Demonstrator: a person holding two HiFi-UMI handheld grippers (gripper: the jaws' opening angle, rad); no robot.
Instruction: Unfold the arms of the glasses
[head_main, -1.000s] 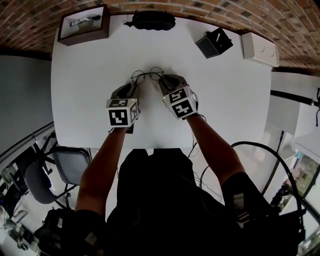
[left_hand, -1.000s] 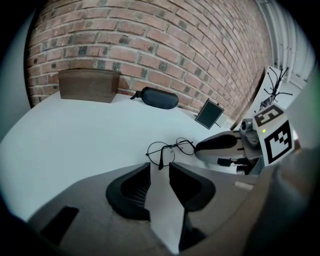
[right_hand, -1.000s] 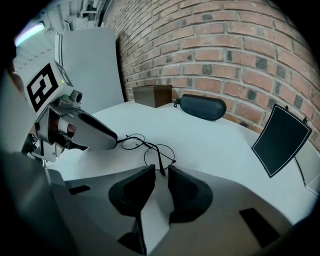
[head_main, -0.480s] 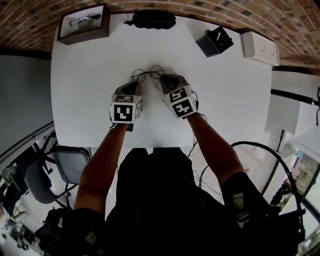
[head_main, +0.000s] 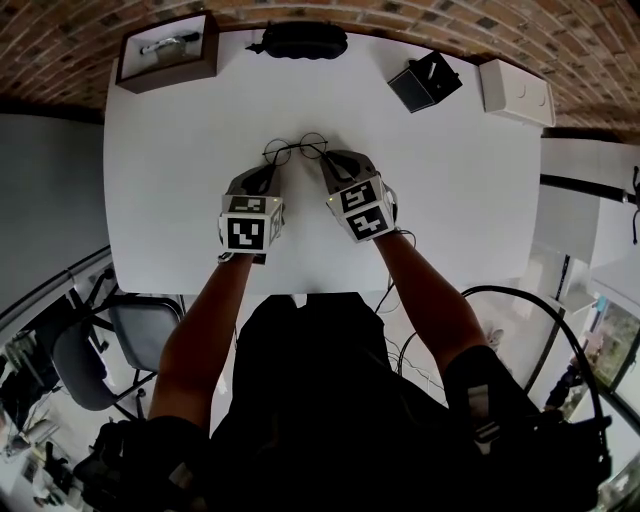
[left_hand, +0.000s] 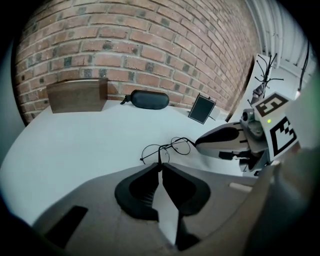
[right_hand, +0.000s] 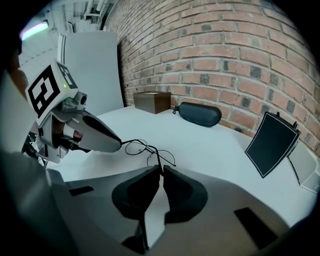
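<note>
Thin round wire glasses (head_main: 295, 150) lie on the white table (head_main: 170, 200), just beyond both grippers. My left gripper (head_main: 270, 168) is at their left end. In the left gripper view its jaws are closing and stand almost together (left_hand: 161, 164), with a thin wire arm of the glasses (left_hand: 181, 146) running in between the tips. My right gripper (head_main: 325, 160) is at the right end. In its own view it is shut (right_hand: 161, 169) on the other wire arm of the glasses (right_hand: 136, 148). Each view shows the other gripper's tip at the frame: right (left_hand: 199, 142), left (right_hand: 120, 145).
At the table's far edge stand a wooden box (head_main: 168, 48) and a black glasses case (head_main: 305, 40). To the far right are a black square stand (head_main: 425, 85) and a white box (head_main: 515, 95). A brick wall runs behind. A chair (head_main: 130, 330) stands by the near left edge.
The left gripper's marker cube has rolled slightly and shifted a little toward the glasses. The right gripper and the glasses stay where they were.
</note>
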